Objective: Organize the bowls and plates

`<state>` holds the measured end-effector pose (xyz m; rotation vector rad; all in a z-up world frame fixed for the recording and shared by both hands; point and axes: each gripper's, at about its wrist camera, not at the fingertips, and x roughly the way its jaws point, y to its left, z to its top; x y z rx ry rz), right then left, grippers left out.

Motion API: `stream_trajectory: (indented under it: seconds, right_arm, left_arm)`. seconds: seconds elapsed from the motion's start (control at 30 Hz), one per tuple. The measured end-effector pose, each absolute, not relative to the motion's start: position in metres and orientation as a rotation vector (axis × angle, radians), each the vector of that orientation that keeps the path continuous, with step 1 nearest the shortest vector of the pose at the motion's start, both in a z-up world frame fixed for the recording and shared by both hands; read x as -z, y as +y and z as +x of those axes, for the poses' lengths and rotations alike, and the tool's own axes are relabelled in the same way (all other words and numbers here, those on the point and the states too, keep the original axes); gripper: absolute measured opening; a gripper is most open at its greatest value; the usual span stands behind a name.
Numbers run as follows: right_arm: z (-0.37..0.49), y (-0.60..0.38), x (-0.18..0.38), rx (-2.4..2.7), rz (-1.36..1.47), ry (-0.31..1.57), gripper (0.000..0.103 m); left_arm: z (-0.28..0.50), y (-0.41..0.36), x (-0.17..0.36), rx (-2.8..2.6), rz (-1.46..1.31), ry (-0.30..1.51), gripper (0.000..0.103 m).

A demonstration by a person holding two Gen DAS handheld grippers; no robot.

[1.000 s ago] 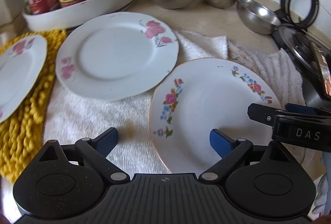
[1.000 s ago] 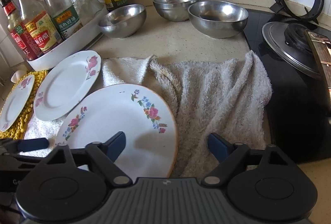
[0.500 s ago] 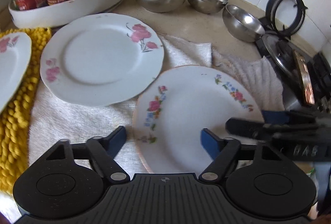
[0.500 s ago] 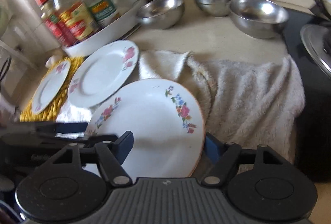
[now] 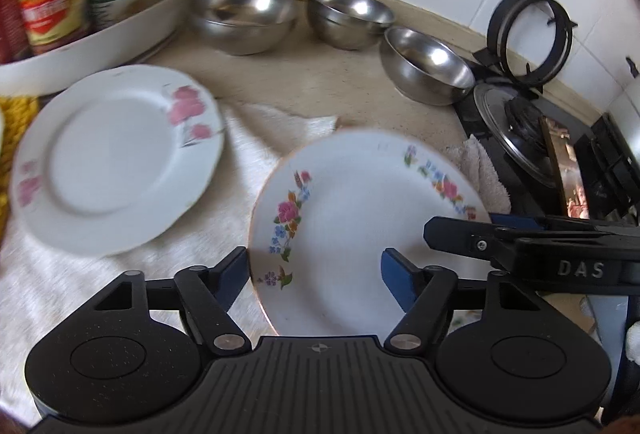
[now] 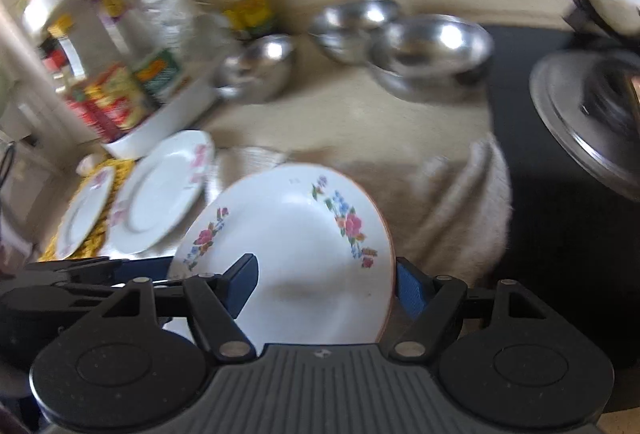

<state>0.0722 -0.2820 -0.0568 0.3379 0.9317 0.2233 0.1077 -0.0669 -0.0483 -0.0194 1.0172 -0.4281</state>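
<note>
My left gripper (image 5: 316, 270) is closing around the flowered plate (image 5: 360, 234) above the towel (image 5: 120, 274), my right gripper (image 6: 326, 284) straddles its far rim still unpinched, so uneven squeezing could tip it.

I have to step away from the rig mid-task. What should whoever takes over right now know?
Left gripper: jaws closing, straddling the multicolour-flower plate at its left rim.
Right gripper: straddling the same plate's right rim; grip unclear.
Plate looks lifted off the towel.
Two pink-flower plates lie to its left; three steel bowls stand unstacked behind.
Done: nothing stacked.
Left: stack the plates, nest the bowls.
</note>
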Motion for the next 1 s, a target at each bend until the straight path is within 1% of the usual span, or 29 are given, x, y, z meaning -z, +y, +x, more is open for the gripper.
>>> stream_trajectory:
  seconds: [0.03,0.1,0.17,0.27,0.4,0.63,0.83,1.0]
  right_arm:
    - [0.075,-0.282,0.06,-0.213,0.324,0.933,0.091]
    - [0.078,-0.279,0.06,-0.188,0.291,0.92,0.091]
    - [0.08,-0.275,0.057,-0.156,0.24,0.898,0.093]
    - [0.076,-0.285,0.05,-0.118,0.223,0.864,0.093]
    - [0.078,-0.284,0.034,-0.146,0.224,0.81,0.093]
    - [0.119,-0.229,0.028,-0.324,0.195,0.836,0.093]
    - [0.156,-0.173,0.024,-0.371,0.109,0.838,0.093]
    - [0.181,-0.152,0.031,-0.373,0.101,0.877,0.094]
  left_arm:
    - [0.111,-0.069,0.051,0.421,-0.012,1.018,0.075]
    - [0.115,-0.068,0.052,0.437,-0.022,1.016,0.079]
    - [0.116,-0.062,0.05,0.422,-0.031,1.014,0.079]
    - [0.115,-0.042,0.039,0.385,-0.062,0.982,0.079]
    - [0.115,-0.009,0.027,0.297,-0.097,0.956,0.082]
    - [0.127,0.045,0.024,0.159,-0.201,0.968,0.081]
    - [0.141,0.081,0.035,0.184,-0.242,1.016,0.08]
    - [0.152,0.1,0.037,0.206,-0.279,1.018,0.08]
